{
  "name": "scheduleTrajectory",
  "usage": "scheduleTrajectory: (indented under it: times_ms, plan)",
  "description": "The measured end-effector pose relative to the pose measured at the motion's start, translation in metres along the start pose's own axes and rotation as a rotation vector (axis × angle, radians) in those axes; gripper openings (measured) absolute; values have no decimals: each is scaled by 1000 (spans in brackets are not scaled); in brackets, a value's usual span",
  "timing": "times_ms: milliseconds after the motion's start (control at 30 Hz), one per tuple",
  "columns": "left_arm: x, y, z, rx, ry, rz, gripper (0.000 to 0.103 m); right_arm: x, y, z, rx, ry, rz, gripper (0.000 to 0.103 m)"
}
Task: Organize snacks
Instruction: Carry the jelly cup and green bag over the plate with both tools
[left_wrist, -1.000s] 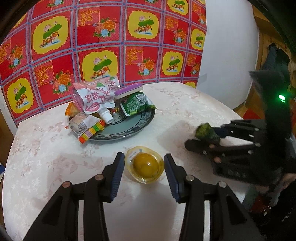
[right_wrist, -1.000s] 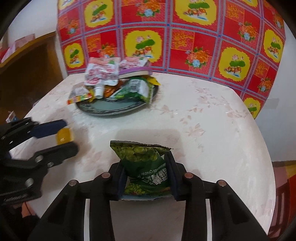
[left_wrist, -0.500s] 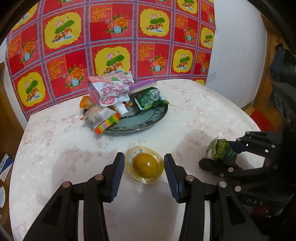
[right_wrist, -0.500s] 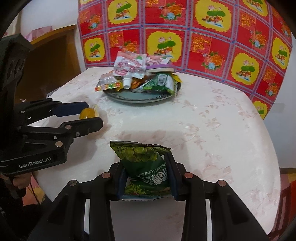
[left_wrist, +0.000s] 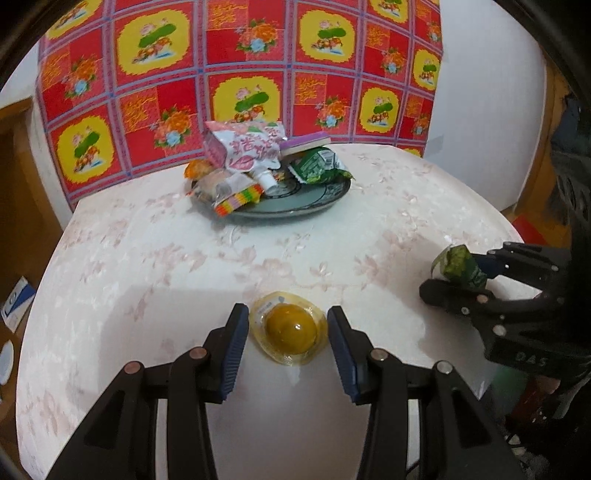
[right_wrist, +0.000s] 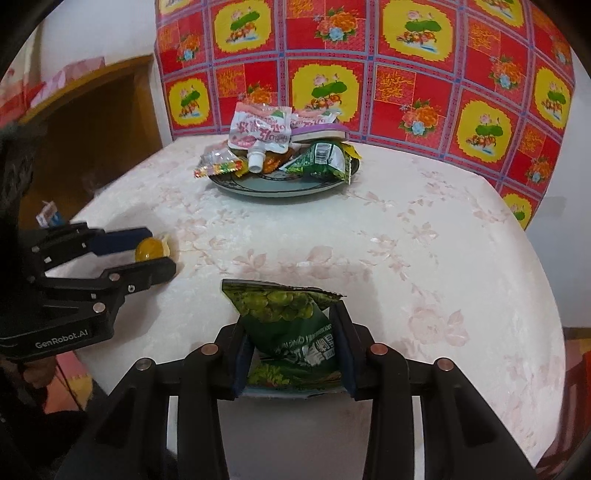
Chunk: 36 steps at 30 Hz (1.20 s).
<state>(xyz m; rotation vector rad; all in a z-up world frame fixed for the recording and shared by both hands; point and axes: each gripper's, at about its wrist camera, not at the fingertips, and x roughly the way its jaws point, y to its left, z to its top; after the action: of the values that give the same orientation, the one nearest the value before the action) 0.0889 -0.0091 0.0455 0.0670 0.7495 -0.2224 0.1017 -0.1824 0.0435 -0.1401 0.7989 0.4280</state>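
Two hand-held grippers hover over a pale flowered table (left_wrist: 155, 258), each at a snack, with a plate (left_wrist: 295, 206) of piled snacks at twelve o'clock, well apart from both.

On the left, the left gripper (left_wrist: 288, 334) points steeply down. Its jaws stand open around a clear jelly cup (left_wrist: 290, 332) with an amber centre; a small gap shows on each side, so the pads (left_wrist: 232, 350) do not press it. The risk here: the cup is small, smooth and rounded, so a squeeze on its thin rim could make it pop out or skid across the cloth.

On the right, the right gripper (right_wrist: 291, 350) also tilts steeply down. A green pea packet (right_wrist: 291, 332) sits between its jaws, which have just been opening; the pads look in contact with the bag's sides, though how firmly is hard to tell. The risk: with the grip loosened, the soft crinkly bag could slump or slip free if lifted toward the plate.
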Motion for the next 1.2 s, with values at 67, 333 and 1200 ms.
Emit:
scheduleTrajectory:
  times_ms: [67, 333, 1200]
  plan:
    - [-2, 2, -4, -21, -1, 8, 46, -5, 0, -5, -12, -31, 21, 58]
    - [-8, -1, -13, -12, -30, 23, 46, -27, -6, -17, 11, -151, 69, 60]
    - [-46, -7, 19, 24, -158, 17, 46, -59, -9, 10, -5, -294, 148, 31]
